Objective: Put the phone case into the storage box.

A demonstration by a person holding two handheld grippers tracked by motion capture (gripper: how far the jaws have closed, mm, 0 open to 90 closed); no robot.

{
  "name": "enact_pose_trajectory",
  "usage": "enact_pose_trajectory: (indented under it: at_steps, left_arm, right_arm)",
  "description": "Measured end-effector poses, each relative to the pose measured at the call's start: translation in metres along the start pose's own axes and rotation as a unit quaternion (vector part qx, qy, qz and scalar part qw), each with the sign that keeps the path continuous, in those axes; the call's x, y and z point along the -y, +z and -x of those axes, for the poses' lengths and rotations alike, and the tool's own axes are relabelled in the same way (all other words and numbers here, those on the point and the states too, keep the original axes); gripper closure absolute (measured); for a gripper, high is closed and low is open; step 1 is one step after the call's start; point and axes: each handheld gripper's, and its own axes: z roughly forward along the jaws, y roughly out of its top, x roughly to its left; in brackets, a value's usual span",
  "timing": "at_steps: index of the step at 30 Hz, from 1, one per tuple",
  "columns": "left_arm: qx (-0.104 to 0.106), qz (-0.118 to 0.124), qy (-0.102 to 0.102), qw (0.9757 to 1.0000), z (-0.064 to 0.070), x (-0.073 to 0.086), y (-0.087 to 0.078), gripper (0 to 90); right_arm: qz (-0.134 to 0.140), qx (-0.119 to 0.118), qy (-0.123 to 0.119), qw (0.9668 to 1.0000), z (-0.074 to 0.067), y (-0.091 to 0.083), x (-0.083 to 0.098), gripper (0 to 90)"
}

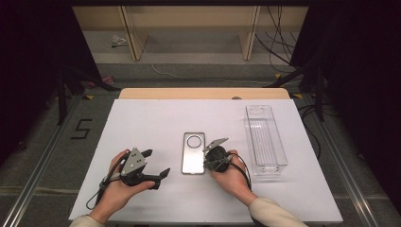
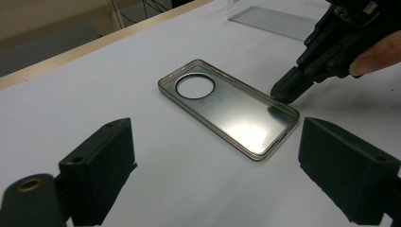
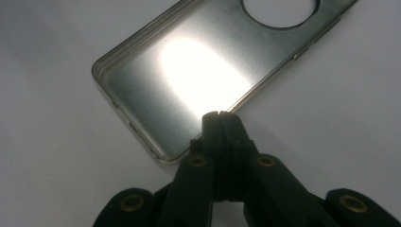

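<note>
We see the white tabletop (image 1: pixel 142 123) first, its pale wooden edge showing along the far side, with grey floor and dark surroundings beyond it. On its right part stands a clear plastic bin (image 1: pixel 265 140), long and narrow, lying lengthwise away from us and well apart from our hands. Near the middle of the tabletop lies the phone case (image 1: pixel 193 152), a translucent shell resting flat with its open side up and its round camera hole at the far end; in the left gripper view the same phone case (image 2: pixel 227 108) lies at a slant ahead of the jaws, and in the right gripper view the phone case (image 3: pixel 189 80) catches a bright glare on its inner face. Our left hand-held gripper (image 1: pixel 157 163) rests to the left of the case, apart from it, with its jaws standing wide and nothing between them. Our right hand-held gripper (image 1: pixel 208 153) sits just at the case's right long edge near its closer end, and in its own view the right hand-held gripper (image 3: pixel 220 114) has its jaws pressed fully together, their joined tip at the rim of the case; we cannot tell whether the tip touches the rim, and it has hold of nothing.
</note>
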Motion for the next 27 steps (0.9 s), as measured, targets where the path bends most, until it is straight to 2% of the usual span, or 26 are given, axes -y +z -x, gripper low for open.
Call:
enact_pose_trajectory:
  at_steps: [4, 5, 6, 7, 10, 11, 12, 13, 15, 17, 19, 20, 21, 22, 23, 24, 26, 27]
  left_arm:
    - [0.000, 0.000, 0.000, 1.0000, 0.000, 0.000, 0.000, 11.1]
    - [0.000, -0.001, 0.000, 1.0000, 0.000, 0.000, 0.000, 11.1]
    - [0.000, -0.001, 0.000, 1.0000, 0.000, 0.000, 0.000, 11.1]
    - [0.001, -0.001, 0.001, 1.0000, 0.000, 0.000, 0.000, 11.1]
    - [0.000, -0.001, 0.001, 1.0000, 0.000, 0.000, 0.000, 11.1]
    - [0.001, -0.001, 0.001, 1.0000, 0.000, 0.000, 0.000, 11.1]
    - [0.001, -0.001, 0.001, 1.0000, 0.000, 0.000, 0.000, 11.1]
    - [0.001, -0.001, 0.001, 1.0000, 0.000, 0.000, 0.000, 11.1]
    - [0.001, -0.001, 0.001, 1.0000, 0.000, 0.000, 0.000, 11.1]
    - [0.001, -0.001, 0.001, 1.0000, 0.000, 0.000, 0.000, 11.1]
    - [0.001, -0.002, 0.001, 1.0000, 0.000, 0.000, 0.000, 11.1]
    - [0.001, -0.002, 0.001, 1.0000, 0.000, 0.000, 0.000, 11.1]
    - [0.000, -0.001, 0.001, 1.0000, 0.000, 0.000, 0.000, 11.1]
    - [0.000, -0.001, 0.001, 1.0000, 0.000, 0.000, 0.000, 11.1]
    - [0.000, -0.001, 0.001, 1.0000, -0.001, 0.000, 0.000, 11.1]
    - [0.000, -0.001, 0.001, 1.0000, -0.001, 0.000, 0.000, 11.1]
    - [-0.002, 0.000, -0.001, 1.0000, -0.001, 0.000, 0.000, 11.2]
    - [-0.002, 0.000, -0.001, 1.0000, -0.001, 0.000, 0.000, 11.2]
  right_arm:
    - [0.002, 0.004, -0.004, 1.0000, 0.000, 0.000, 0.000, 89.9]
    - [0.001, 0.009, -0.014, 0.9999, 0.000, -0.001, -0.001, 88.7]
    - [0.001, 0.009, -0.014, 0.9999, 0.000, -0.001, -0.001, 88.7]
    - [0.000, 0.016, -0.027, 0.9995, 0.000, -0.002, -0.002, 86.8]
    - [0.004, 0.022, -0.038, 0.9990, 0.001, -0.004, -0.003, 82.8]
    - [0.007, 0.041, -0.078, 0.9960, -0.001, -0.006, -0.005, 76.0]
    - [0.007, 0.041, -0.078, 0.9960, -0.001, -0.006, -0.005, 76.0]
    - [0.015, 0.062, -0.108, 0.9921, -0.003, -0.008, -0.007, 69.8]
    - [0.022, 0.068, -0.135, 0.9883, -0.004, -0.009, -0.009, 62.9]
    - [0.031, 0.072, -0.153, 0.9851, -0.005, -0.011, -0.011, 56.8]
    - [0.031, 0.067, -0.165, 0.9835, -0.006, -0.012, -0.012, 49.0]
    - [0.031, 0.067, -0.165, 0.9835, -0.006, -0.012, -0.012, 49.0]
    - [0.037, 0.069, -0.187, 0.9793, -0.009, -0.013, -0.014, 41.2]
    - [0.037, 0.069, -0.187, 0.9793, -0.009, -0.013, -0.014, 41.2]
    - [0.037, 0.065, -0.208, 0.9752, -0.013, -0.014, -0.016, 38.0]
    - [0.039, 0.062, -0.221, 0.9725, -0.014, -0.015, -0.017, 36.4]
    - [0.039, 0.060, -0.236, 0.9690, -0.016, -0.016, -0.019, 33.8]
    - [0.039, 0.060, -0.236, 0.9690, -0.016, -0.016, -0.019, 33.8]
